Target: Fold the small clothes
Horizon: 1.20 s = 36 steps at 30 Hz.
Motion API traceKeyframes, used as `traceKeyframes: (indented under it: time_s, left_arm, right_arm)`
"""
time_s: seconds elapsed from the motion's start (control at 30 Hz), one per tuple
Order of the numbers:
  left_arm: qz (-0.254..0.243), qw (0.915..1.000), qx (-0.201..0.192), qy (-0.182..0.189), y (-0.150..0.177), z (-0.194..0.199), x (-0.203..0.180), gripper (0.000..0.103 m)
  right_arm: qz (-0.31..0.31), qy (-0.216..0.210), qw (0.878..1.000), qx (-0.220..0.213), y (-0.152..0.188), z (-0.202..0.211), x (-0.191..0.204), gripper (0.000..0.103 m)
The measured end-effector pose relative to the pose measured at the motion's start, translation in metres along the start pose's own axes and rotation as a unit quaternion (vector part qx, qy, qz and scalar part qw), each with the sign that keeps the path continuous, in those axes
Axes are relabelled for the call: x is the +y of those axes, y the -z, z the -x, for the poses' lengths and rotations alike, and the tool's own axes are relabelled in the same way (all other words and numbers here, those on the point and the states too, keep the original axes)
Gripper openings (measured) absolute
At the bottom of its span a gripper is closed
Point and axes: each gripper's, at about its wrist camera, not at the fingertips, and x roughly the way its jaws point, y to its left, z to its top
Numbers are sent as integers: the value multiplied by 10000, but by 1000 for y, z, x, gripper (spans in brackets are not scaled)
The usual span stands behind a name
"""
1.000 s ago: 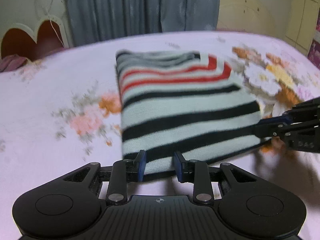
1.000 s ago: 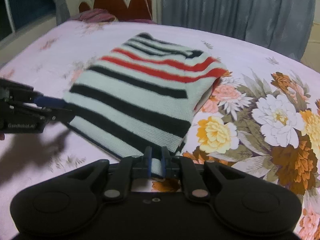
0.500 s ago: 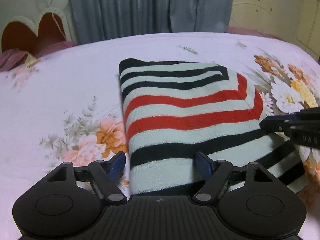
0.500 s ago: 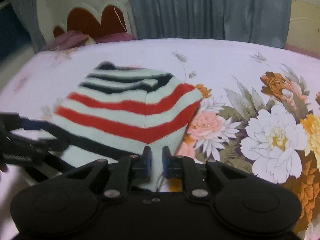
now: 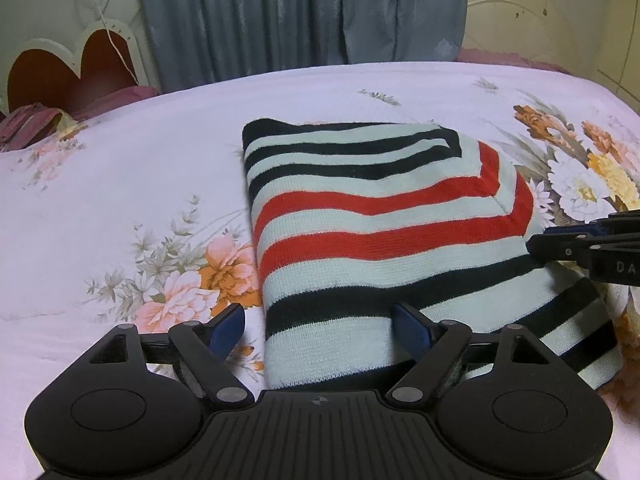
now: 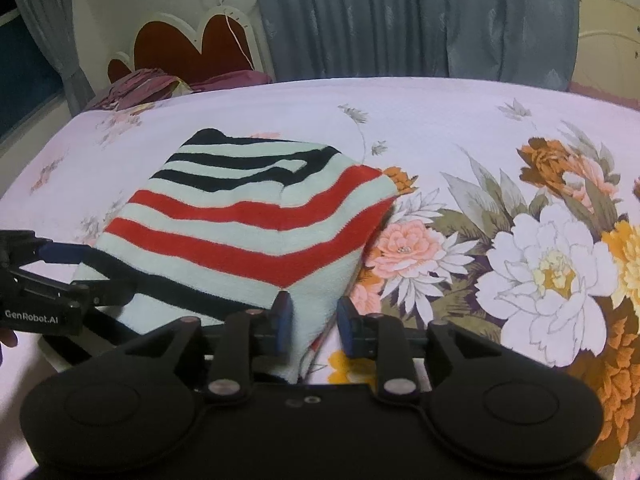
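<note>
bed: pink floral bedsheet [image 5: 120,184], big white and orange blooms to the right | headboard [image 6: 192,46]: heart-shaped, red with white rim, cord hanging across it | maroon bedding [image 6: 140,84] bunched at its foot | grey-blue curtain [image 5: 300,16] behind | cream wall

We see one small knit sweater [image 5: 380,240] lying folded on the bed, pale mint with black and red stripes. It is doubled over itself: the upper layer shows thin black stripes at the far end and two broad red stripes across the middle, and its stripes bend at an angle along the right side where the fabric turns. A lower layer with black stripes sticks out beneath it at the near right. In the right wrist view the sweater [image 6: 256,224] lies flat, its near corner pointing toward us.
</note>
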Motion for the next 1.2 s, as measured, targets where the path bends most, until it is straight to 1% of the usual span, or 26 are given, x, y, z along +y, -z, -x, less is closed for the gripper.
traceKeyframes:
  time_s: [0.13, 0.2, 0.23, 0.33, 0.4, 0.43, 0.47, 0.53, 0.6, 0.7, 0.73, 0.77, 0.83, 0.87, 0.93, 1.0, 1.03, 1.13, 1.2]
  left_arm:
    - [-43, 10000, 9, -84, 0, 0, -1, 87]
    - [-40, 9999, 14, -117, 0, -1, -1, 89]
    - [-34, 9999, 18, -132, 0, -2, 0, 91]
    - [6, 9999, 49, -144, -2, 0, 0, 91]
    - [24, 9999, -34, -123, -3, 6, 2, 91]
    - [49, 9999, -110, -70, -2, 9, 4, 91]
    - [84, 9998, -159, -6, -1, 11, 6, 91]
    - [194, 9994, -250, 152, 1, 14, 12, 91]
    - [348, 9984, -315, 299, 3, 16, 20, 91]
    - [682, 9947, -298, 710, 1, 12, 32, 91]
    - [849, 9919, -252, 908, 0, 9, 37, 91]
    - [968, 9898, -204, 1026, -1, 5, 41, 91]
    - [1112, 9880, -74, 1072, -3, -6, 48, 91]
    - [1151, 9871, 0, 1116, -3, -11, 49, 91]
    - [1265, 9840, 169, 1243, -2, -23, 54, 91]
    - [1378, 9802, 295, 1392, 0, -33, 57, 91]
    - [1451, 9779, 333, 1465, 2, -38, 58, 91]
    - [1619, 9728, 352, 1620, 6, -46, 62, 91]
    - [1554, 9733, 342, 1654, 7, -48, 62, 91]
  right_arm:
    - [-113, -122, 9999, 34, 0, 0, -7, 27]
    - [-185, -149, 9997, 33, 1, -1, -10, 30]
    - [-258, -176, 9995, 32, 2, -2, -13, 33]
    - [-623, -373, 9973, 74, 1, 1, -23, 34]
    - [-760, -480, 9959, -25, 2, 9, -28, 38]
    - [-867, -617, 9943, -25, 4, 12, -32, 44]
    - [-1030, -825, 9912, 26, 6, 13, -37, 52]
    - [-1518, -1284, 9800, 15, 14, 13, -52, 54]
    - [-1849, -1535, 9707, 20, 20, 12, -63, 56]
    - [-2196, -1803, 9588, 18, 26, 5, -75, 59]
    - [-2307, -1870, 9549, 18, 27, 1, -78, 62]
    - [-2411, -1962, 9505, 32, 27, -3, -81, 62]
    - [-2552, -1999, 9458, 180, 28, -15, -84, 62]
    - [-2553, -1956, 9465, 259, 28, -20, -85, 62]
    - [-2520, -2026, 9458, 317, 24, -25, -84, 62]
    - [-2493, -2009, 9463, 455, 16, -30, -81, 56]
    - [-2518, -2045, 9442, 568, 13, -35, -80, 53]
    - [-2639, -2201, 9365, 694, 10, -45, -77, 53]
    - [-2570, -2205, 9385, 681, 8, -46, -74, 52]
